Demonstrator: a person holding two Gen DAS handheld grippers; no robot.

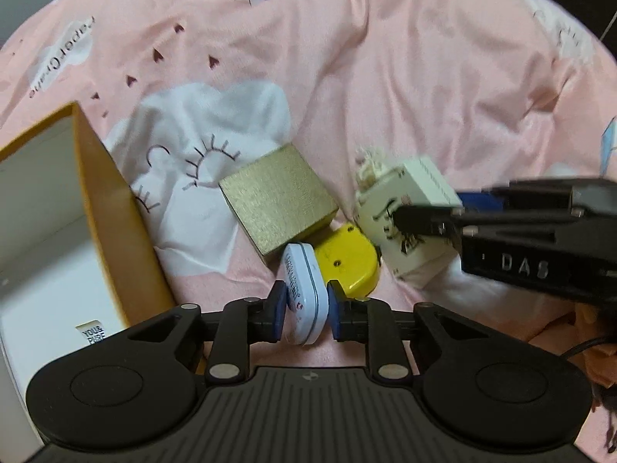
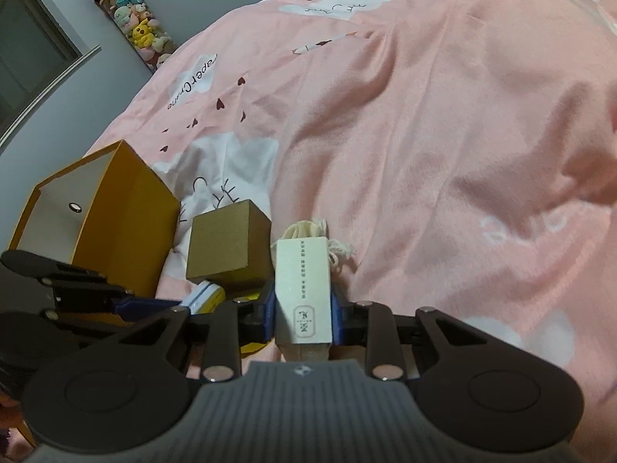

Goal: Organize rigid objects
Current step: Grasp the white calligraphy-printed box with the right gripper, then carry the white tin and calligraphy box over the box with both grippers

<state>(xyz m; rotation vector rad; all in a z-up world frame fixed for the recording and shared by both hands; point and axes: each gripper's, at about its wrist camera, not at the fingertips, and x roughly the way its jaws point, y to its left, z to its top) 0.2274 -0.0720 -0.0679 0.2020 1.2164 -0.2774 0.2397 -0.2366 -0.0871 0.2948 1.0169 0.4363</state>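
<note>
My left gripper (image 1: 306, 305) is shut on a small white tin (image 1: 302, 293) with a blue rim, held on edge just above the bed. A yellow round case (image 1: 347, 258) lies right behind it, and a gold box (image 1: 277, 200) sits behind that. My right gripper (image 2: 304, 308) is shut on a cream carton (image 2: 304, 289) with printed text; it also shows in the left wrist view (image 1: 405, 212). A small drawstring pouch (image 2: 304, 231) lies beyond the carton. An open orange box (image 1: 115, 208) with a white inside stands at the left; it also shows in the right wrist view (image 2: 127, 208).
Everything rests on a pink bedsheet (image 1: 385, 77) with white cloud prints and folds. A column of plush toys (image 2: 135, 27) hangs on the grey wall at the far left, beside a window (image 2: 27, 46).
</note>
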